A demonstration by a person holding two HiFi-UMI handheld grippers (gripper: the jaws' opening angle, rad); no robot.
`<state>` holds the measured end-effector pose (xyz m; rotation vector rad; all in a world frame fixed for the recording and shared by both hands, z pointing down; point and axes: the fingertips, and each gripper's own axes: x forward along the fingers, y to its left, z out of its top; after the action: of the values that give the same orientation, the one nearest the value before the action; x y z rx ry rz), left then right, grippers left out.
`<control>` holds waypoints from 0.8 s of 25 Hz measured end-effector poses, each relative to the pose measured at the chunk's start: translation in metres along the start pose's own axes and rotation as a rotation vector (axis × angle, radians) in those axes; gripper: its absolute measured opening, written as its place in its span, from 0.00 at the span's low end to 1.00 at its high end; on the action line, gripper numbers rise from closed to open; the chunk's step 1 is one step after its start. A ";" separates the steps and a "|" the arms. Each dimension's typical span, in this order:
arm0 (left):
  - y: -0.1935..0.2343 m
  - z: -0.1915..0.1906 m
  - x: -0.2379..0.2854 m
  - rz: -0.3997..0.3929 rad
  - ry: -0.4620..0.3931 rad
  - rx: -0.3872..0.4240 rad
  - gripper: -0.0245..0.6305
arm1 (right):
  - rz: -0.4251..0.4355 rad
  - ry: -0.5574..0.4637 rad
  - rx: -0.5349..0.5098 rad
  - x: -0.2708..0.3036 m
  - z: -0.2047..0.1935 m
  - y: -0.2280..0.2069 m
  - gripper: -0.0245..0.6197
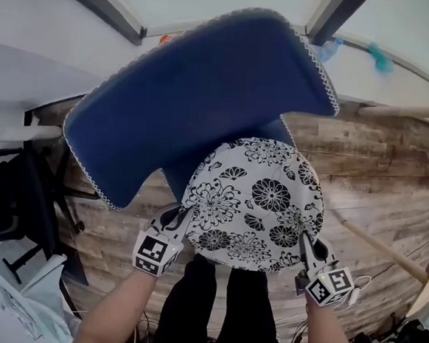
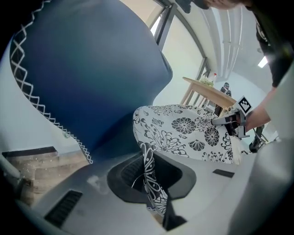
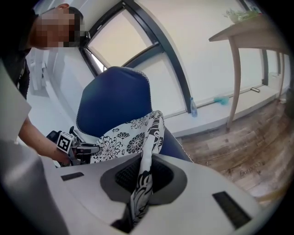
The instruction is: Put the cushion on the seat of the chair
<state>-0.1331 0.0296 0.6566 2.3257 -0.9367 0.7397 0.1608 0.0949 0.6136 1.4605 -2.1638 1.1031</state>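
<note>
A round white cushion with black flowers (image 1: 255,206) hangs just above the blue chair's seat (image 1: 273,131), which shows only as a strip behind it. The chair's tall blue backrest (image 1: 198,92), edged in white stitching, rises to the left and behind. My left gripper (image 1: 172,226) is shut on the cushion's near left edge, and the fabric (image 2: 151,176) runs pinched through its jaws. My right gripper (image 1: 305,254) is shut on the near right edge, with a fold of cloth (image 3: 141,188) clamped between its jaws. Each gripper shows in the other's view, the right gripper (image 2: 232,124) and the left gripper (image 3: 76,148).
A wooden floor (image 1: 376,187) lies around the chair. A light wooden table (image 3: 250,34) stands to the right, one leg (image 1: 386,251) slanting near the right gripper. A black office chair (image 1: 9,203) and cables sit at the left. The person's dark trouser legs (image 1: 222,308) stand right before the seat.
</note>
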 end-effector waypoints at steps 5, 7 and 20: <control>0.015 -0.008 0.008 0.062 0.026 0.016 0.09 | 0.030 0.017 0.060 0.008 -0.012 -0.013 0.09; 0.020 -0.011 0.009 0.096 0.037 0.021 0.16 | 0.026 0.021 0.063 0.008 -0.013 -0.015 0.09; 0.034 0.005 -0.020 0.194 -0.009 0.033 0.22 | -0.005 0.039 0.105 0.015 -0.021 -0.023 0.10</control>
<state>-0.1690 0.0143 0.6494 2.2900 -1.1743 0.8273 0.1716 0.0960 0.6468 1.4742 -2.1040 1.2506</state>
